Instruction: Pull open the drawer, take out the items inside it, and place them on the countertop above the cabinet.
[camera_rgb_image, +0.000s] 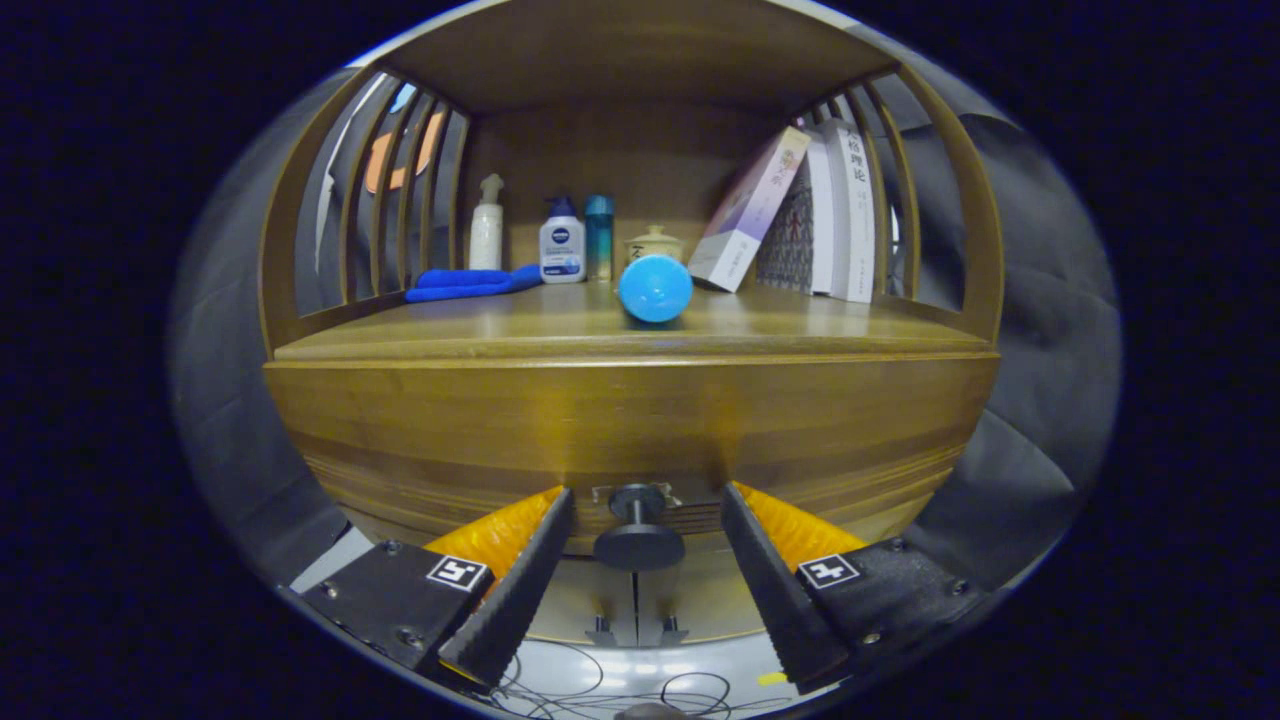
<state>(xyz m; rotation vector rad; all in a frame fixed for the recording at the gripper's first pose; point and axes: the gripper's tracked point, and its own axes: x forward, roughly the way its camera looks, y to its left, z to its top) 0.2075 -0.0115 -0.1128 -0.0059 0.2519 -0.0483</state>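
Wooden and closed flush, the drawer faces the gripper head-on, and its dark round knob sits squarely between the two spread fingers, its short stem pointing straight back at the camera. Neither finger touches the knob; the tongs are released, with a gap on either side.

On the countertop above, from left to right, lie a folded blue cloth, a pale pump bottle, a white and blue bottle, a slim teal bottle, a blue cylinder lying end-on near the front edge, a small lidded jar behind it, and leaning books.

Whether the drawer holds anything cannot be told. Nothing stands between fingers and knob.
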